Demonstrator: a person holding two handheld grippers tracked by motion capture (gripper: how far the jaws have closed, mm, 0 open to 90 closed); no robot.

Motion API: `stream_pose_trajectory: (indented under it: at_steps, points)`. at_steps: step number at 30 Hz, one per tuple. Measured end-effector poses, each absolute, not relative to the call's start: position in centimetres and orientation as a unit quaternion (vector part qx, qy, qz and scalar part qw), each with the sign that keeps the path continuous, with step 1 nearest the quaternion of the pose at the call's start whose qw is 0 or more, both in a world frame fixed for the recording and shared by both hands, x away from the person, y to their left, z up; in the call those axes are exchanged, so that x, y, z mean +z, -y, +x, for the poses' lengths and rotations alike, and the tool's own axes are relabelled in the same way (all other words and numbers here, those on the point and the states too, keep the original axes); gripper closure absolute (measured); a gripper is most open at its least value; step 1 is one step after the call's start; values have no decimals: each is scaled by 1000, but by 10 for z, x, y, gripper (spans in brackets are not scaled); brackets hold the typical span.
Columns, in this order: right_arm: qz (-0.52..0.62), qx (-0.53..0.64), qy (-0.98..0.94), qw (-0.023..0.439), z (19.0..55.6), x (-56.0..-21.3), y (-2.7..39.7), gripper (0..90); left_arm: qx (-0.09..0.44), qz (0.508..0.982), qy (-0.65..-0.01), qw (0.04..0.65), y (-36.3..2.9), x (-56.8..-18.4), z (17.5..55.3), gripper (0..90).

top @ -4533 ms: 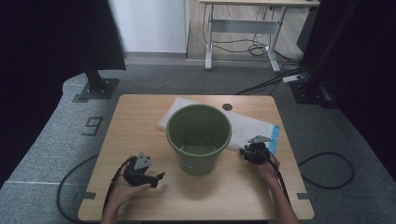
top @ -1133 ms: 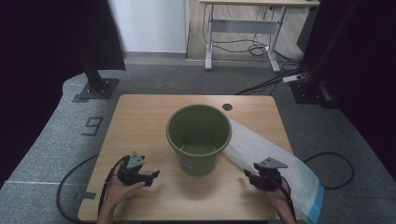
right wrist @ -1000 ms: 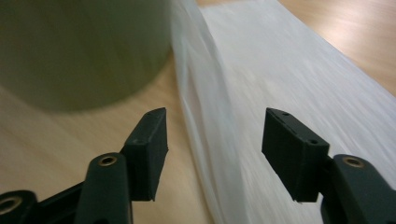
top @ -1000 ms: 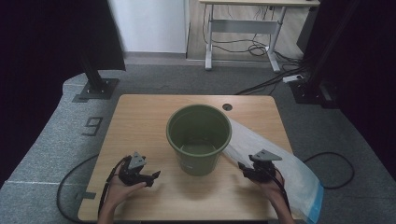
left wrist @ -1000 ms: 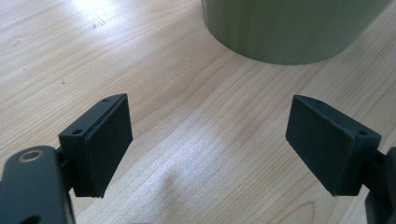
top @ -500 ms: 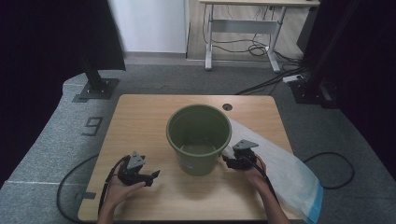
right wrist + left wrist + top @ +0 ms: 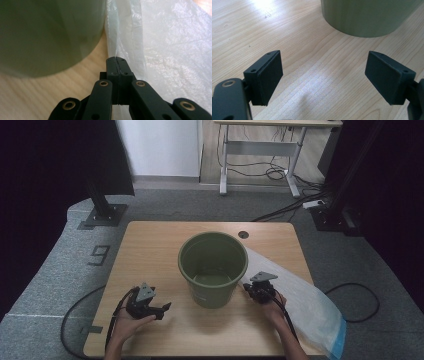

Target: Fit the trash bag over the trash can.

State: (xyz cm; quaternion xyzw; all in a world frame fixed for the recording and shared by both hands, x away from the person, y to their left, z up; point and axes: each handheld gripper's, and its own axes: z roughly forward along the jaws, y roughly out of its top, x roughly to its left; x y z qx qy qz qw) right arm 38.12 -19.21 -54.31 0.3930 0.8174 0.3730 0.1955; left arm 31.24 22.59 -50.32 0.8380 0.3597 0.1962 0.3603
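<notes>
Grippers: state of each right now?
Left gripper: open, empty, jaws wide apart over the table.
Right gripper: shut on the bag edge, beside the bucket.

The bucket (image 7: pixel 213 269) at frame centre is olive green inside and out. The worktop (image 7: pixel 150 250) is pale wood with fine straight grain. The bag (image 7: pixel 310 306) at lower right is translucent white with a light blue end. Both hand-held grippers (image 7: pixel 161 308) (image 7: pixel 248 291) have black jaws and grey top plates.
</notes>
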Motion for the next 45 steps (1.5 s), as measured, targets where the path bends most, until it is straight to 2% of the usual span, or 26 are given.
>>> stream_pose_trajectory:
  at_steps: [10,12,15,16,18,21,24,31,40,45]
  points:
    - [383,368,-827,184,351,-540,201,884,198,835,-362,363,-228,-502,312,147]
    - [376,379,-823,192,349,-536,201,731,198,837,-361,360,-227,-503,313,147]
    - [384,402,-804,209,352,-526,204,441,198,839,-360,357,-226,-504,313,148]
    - [388,406,-800,210,354,-524,205,382,198,839,-360,358,-226,-504,313,148]
    - [407,409,-790,206,364,-522,209,295,197,839,-361,357,-226,-504,313,148]
    - [428,413,-784,178,380,-526,215,243,197,840,-360,354,-225,-505,313,148]
    - [430,415,-786,162,387,-531,213,239,198,841,-360,352,-224,-505,314,148]
    - [417,404,-797,166,390,-536,198,270,198,843,-358,349,-223,-506,314,150]
    - [423,373,-807,177,394,-546,191,504,200,841,-362,348,-225,-505,314,150]
    - [426,368,-805,189,393,-547,190,688,199,843,-360,347,-224,-506,314,150]
